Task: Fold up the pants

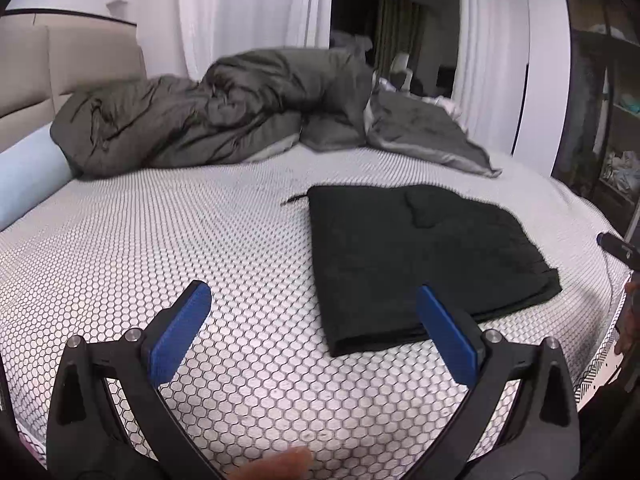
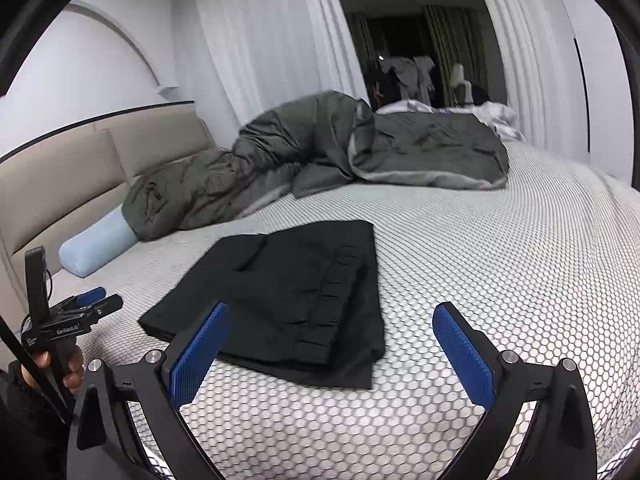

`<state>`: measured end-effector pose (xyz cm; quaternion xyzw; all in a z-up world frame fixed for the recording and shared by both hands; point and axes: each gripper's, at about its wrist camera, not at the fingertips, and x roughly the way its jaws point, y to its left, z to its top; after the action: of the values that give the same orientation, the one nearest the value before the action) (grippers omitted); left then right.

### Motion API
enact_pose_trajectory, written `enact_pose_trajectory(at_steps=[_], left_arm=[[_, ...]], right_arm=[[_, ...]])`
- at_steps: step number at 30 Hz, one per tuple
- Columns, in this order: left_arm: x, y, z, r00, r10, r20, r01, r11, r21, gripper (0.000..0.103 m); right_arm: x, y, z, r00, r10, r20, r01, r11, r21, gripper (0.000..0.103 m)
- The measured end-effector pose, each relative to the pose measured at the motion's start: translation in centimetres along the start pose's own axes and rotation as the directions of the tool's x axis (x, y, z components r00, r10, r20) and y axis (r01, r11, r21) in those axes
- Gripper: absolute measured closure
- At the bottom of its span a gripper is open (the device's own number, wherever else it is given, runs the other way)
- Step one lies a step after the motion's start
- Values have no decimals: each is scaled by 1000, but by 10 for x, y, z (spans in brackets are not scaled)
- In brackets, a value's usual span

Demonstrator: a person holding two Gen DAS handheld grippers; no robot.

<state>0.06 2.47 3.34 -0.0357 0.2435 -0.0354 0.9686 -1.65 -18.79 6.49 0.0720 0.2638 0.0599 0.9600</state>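
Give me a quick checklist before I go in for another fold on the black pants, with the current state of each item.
1. Left gripper empty, jaws wide apart: ok.
2. Right gripper empty, jaws wide apart: ok.
3. Black pants lying flat on the honeycomb bedspread, already folded into a compact rectangle: ok.
4. Edges aligned: not ok; in the right wrist view the bottom layer sticks out past the upper layers along the near and right edges.
5. Drawstring tucked in: not ok; it pokes out at the far left corner.
6. Space around the pants: ok; the grey duvet and blue bolster lie apart from them.
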Motion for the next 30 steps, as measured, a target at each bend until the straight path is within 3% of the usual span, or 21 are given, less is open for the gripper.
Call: enact_pose_trajectory(at_steps=[8,30], left_arm=[[-30,-18,7,993,-33,116,30,999,29,1],[-27,-22,8,995,-22,99,17,999,51,1]], right_arm=[[-7,33,-3,998,-1,60,7,996,-94,0],[-15,30,-1,996,31,78,-23,995,-95,0]])
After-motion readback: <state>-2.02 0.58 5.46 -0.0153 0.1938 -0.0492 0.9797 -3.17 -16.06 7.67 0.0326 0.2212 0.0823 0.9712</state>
